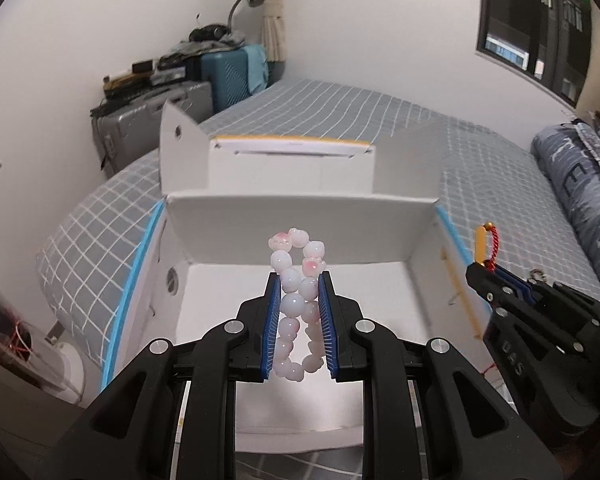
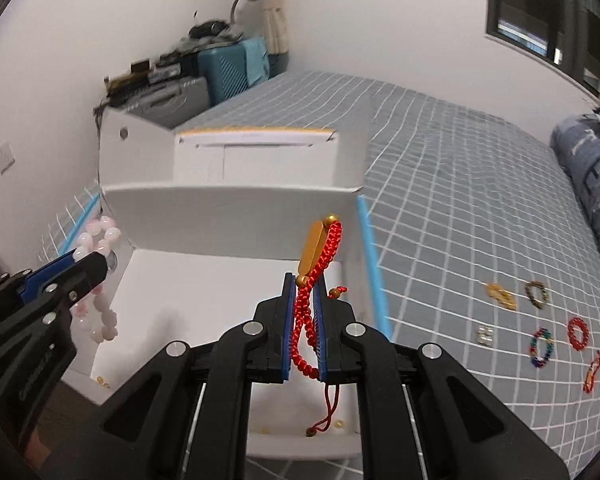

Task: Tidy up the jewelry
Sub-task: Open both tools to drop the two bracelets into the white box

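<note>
Counting it up: two tongs, two bracelets in hand, one open white box (image 1: 300, 224) on the bed (image 2: 460, 160), and six loose pieces still lying on the checkered bedspread to the right of the box.

Left tongs (image 1: 299, 280) are squeezed nearly closed on a pink-and-white bead bracelet (image 1: 296, 300), so the loop is pinched flat between the blue pads. Its long axis runs straight along the fingers, sticking out past the tips toward the far wall of the box, hanging over the box's inside.

Right tongs (image 2: 303, 280) are clamped tight on a red braided cord bracelet (image 2: 308, 312) with a gold bar on it. That one also lies lengthwise along the fingers, gold bar end poking out past the tips and leaning a bit right, tail cords dangling down near the front of the box.

On the bed: a gold bracelet (image 2: 500, 295), a dark beaded one (image 2: 537, 294), a small silvery piece (image 2: 485, 335), a multicolour bead loop (image 2: 542, 347), a red bead ring (image 2: 579, 333) and a thin red-orange one (image 2: 593, 372). A few tiny gold bits sit on the box floor too.
</note>
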Demonstrator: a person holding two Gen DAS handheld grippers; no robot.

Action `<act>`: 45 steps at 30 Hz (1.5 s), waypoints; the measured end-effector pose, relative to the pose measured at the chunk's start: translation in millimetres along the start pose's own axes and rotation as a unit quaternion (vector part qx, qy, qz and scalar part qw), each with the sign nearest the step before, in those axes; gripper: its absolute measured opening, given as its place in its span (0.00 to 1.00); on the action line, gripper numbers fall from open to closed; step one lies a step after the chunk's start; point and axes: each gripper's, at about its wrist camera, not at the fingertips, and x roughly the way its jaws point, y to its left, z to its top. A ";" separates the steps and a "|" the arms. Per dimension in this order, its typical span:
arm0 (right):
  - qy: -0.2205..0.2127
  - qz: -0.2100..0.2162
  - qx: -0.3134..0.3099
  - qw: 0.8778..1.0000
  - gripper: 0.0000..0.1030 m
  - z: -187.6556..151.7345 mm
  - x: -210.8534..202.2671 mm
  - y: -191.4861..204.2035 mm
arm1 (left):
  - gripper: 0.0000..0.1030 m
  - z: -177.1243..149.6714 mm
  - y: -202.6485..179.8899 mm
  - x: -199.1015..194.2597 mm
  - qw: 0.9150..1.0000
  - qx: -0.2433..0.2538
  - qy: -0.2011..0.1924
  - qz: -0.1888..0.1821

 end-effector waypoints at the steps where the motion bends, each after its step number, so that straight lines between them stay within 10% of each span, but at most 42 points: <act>1: 0.006 0.000 -0.006 1.000 0.08 -0.6 6.6 4.9 | 0.18 -1.7 5.1 4.7 1.000 -0.002 0.005 0.003; 27: 0.089 0.014 0.010 0.996 0.12 -21.3 68.6 17.1 | 0.19 -32.7 40.2 63.1 0.996 -0.022 0.079 0.027; 45: 0.014 -0.002 -0.012 1.000 0.84 -9.3 12.3 18.3 | 0.85 -19.9 46.7 14.5 0.998 -0.033 0.020 0.043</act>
